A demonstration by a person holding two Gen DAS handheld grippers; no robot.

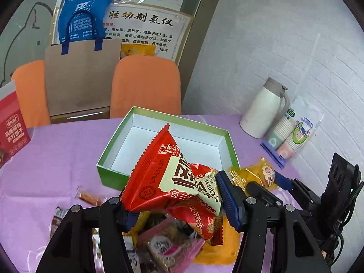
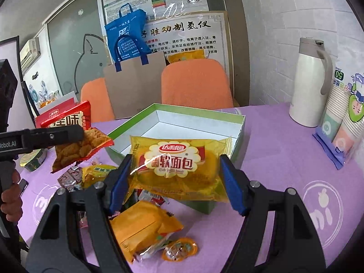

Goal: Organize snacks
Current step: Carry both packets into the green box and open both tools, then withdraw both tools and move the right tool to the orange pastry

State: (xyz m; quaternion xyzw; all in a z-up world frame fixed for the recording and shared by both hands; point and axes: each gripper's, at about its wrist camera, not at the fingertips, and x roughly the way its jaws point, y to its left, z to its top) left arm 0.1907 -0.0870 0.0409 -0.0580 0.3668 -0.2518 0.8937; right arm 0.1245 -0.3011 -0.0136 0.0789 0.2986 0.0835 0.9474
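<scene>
Both grippers are carrying snacks toward the empty green box (image 2: 241,122) ahead of the jaws. The left gripper (image 1: 176,201) is clamping a red packet (image 1: 163,170), the right gripper (image 2: 175,182) a yellow bread pack (image 2: 177,161). Next: reaching over the rim and releasing.

I count two grippers: the left gripper (image 1: 179,204) carries one red snack bag (image 1: 168,173), and the right gripper (image 2: 175,182) carries one yellow bread pack (image 2: 179,163). One open green box (image 2: 241,122) sits on the desk (image 2: 284,159). Beside the box's near corner I make out one orange packet (image 2: 138,225) and one small round sweet (image 2: 180,249); the rest of that heap overlaps too much to count. Behind the box stand two orange chairs (image 2: 195,84). To the box's right I see one white flask (image 2: 309,82) and two sleeves of paper cups (image 2: 341,118).
</scene>
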